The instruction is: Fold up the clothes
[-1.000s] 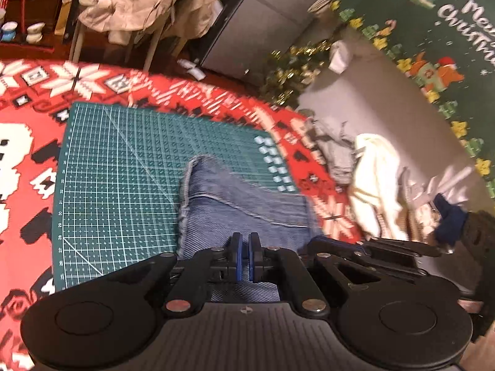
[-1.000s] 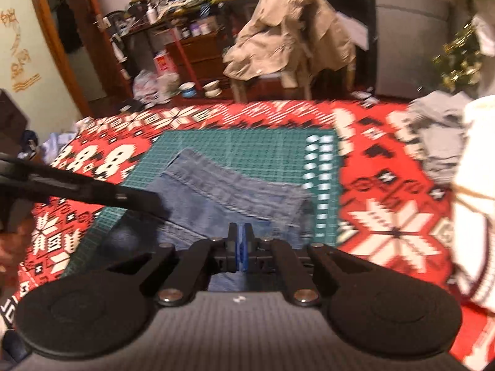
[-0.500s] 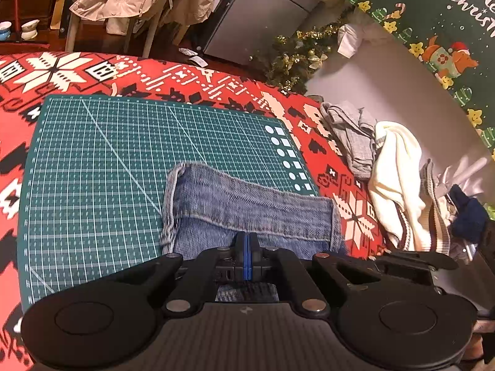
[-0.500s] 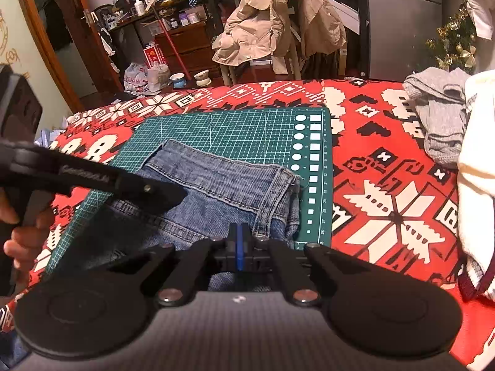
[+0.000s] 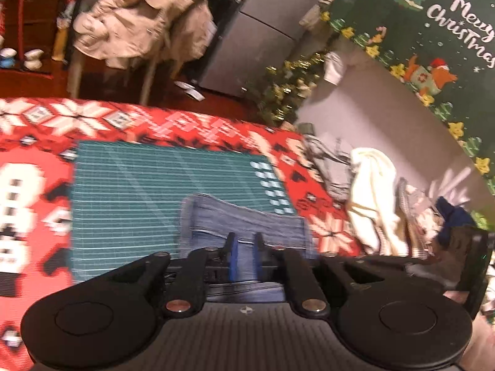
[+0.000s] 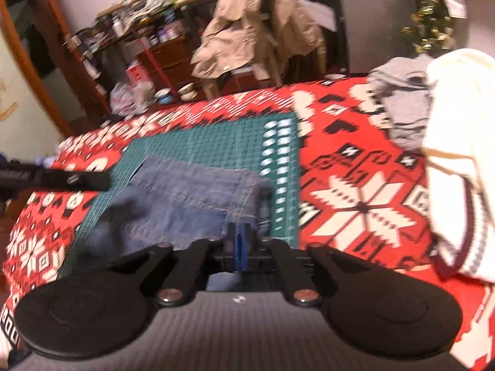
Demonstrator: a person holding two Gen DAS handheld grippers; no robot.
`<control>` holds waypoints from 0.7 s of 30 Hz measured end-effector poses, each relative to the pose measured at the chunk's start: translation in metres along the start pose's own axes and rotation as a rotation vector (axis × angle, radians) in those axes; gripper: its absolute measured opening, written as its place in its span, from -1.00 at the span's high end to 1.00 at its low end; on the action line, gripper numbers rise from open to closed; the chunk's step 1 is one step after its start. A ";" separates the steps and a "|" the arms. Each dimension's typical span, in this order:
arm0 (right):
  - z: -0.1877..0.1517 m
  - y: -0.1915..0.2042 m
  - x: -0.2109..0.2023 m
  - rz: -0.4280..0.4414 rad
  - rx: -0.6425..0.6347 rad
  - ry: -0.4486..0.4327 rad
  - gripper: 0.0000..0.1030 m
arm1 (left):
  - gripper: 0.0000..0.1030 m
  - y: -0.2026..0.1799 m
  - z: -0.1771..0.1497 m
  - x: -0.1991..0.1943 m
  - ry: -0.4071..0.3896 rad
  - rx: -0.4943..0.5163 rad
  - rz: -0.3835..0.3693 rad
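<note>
Left wrist view shows folded jeans on the cutting mat, left hand-held gripper slightly parted, right hand-held gripper pressed together; square the denim edges before pressing flat

Motion blur smears the jeans; their near edge hides behind the right tongs.

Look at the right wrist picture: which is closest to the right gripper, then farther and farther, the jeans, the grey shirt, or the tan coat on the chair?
1. Jeans: just ahead of the right gripper, on the green mat.
2. Grey shirt: farther off to the right, on the red cloth.
3. Tan coat: farthest, on the chair past the cloth's far edge.
</note>
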State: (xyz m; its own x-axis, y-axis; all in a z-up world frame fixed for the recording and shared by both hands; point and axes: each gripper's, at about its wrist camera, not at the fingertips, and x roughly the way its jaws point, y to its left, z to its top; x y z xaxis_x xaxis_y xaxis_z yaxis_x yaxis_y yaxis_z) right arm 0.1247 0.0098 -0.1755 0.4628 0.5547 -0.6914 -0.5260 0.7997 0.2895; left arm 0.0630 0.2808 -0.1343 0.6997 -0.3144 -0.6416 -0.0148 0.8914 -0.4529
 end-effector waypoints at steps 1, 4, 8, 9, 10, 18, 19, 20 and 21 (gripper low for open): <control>0.003 -0.004 -0.001 -0.002 0.011 -0.006 0.79 | 0.48 0.008 0.001 0.002 0.010 -0.014 0.015; 0.012 -0.016 0.004 0.029 0.064 -0.002 0.65 | 0.47 0.029 0.003 0.014 0.066 -0.068 0.031; 0.023 -0.026 0.024 0.053 0.116 0.041 0.38 | 0.41 0.046 0.000 0.032 0.128 -0.169 -0.058; 0.024 -0.027 0.027 0.065 0.122 0.048 0.29 | 0.39 0.050 -0.001 0.036 0.140 -0.198 -0.082; 0.025 -0.029 0.032 0.072 0.130 0.061 0.23 | 0.37 0.054 -0.002 0.040 0.151 -0.227 -0.106; 0.030 -0.047 0.054 0.148 0.206 0.099 0.62 | 0.64 0.055 -0.001 0.055 0.176 -0.239 -0.140; 0.031 -0.042 0.053 0.139 0.168 0.091 0.67 | 0.65 0.054 0.002 0.056 0.167 -0.222 -0.129; 0.033 -0.037 0.052 0.130 0.129 0.082 0.68 | 0.67 0.053 0.004 0.057 0.158 -0.205 -0.117; 0.035 -0.030 0.050 0.120 0.075 0.064 0.70 | 0.68 0.052 0.006 0.058 0.149 -0.188 -0.105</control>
State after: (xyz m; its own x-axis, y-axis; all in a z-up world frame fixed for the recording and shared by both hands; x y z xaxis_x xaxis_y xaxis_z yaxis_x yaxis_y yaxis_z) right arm 0.1881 0.0215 -0.1955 0.3524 0.6337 -0.6886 -0.5187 0.7448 0.4199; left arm 0.1074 0.3106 -0.1908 0.5917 -0.4593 -0.6625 -0.0896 0.7793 -0.6202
